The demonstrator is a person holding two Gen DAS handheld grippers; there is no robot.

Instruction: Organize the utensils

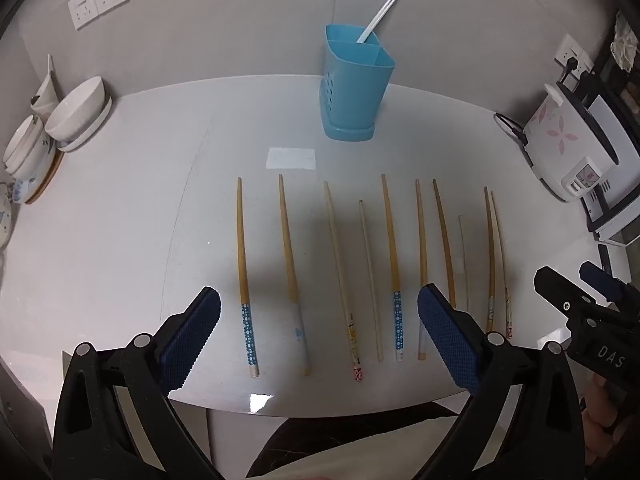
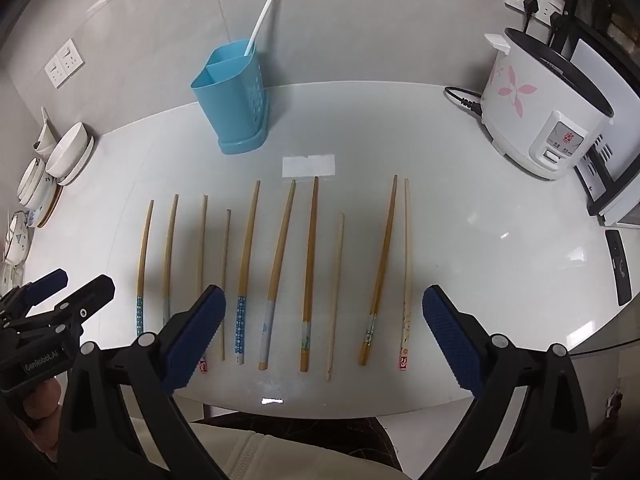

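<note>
Several wooden chopsticks (image 1: 390, 240) (image 2: 310, 248) lie side by side in a row on the white table (image 1: 120, 240) (image 2: 480, 240), their decorated ends toward me. A blue two-compartment holder (image 1: 354, 84) (image 2: 236, 96) stands behind them with a pair of white chopsticks (image 1: 382, 12) (image 2: 262, 20) in its rear compartment. My left gripper (image 1: 319, 296) (image 2: 84, 278) hovers open above the near ends of the row's left half. My right gripper (image 2: 323, 292) (image 1: 564, 270) hovers open above the right half. Neither holds anything.
A white rice cooker (image 1: 568, 148) (image 2: 540, 112) with its cord stands at the right. Stacked bowls and plates (image 1: 76, 112) (image 2: 68, 152) sit at the left edge. A pale tape patch (image 1: 291, 158) (image 2: 308, 166) marks the table. A dark remote (image 2: 618, 268) lies far right.
</note>
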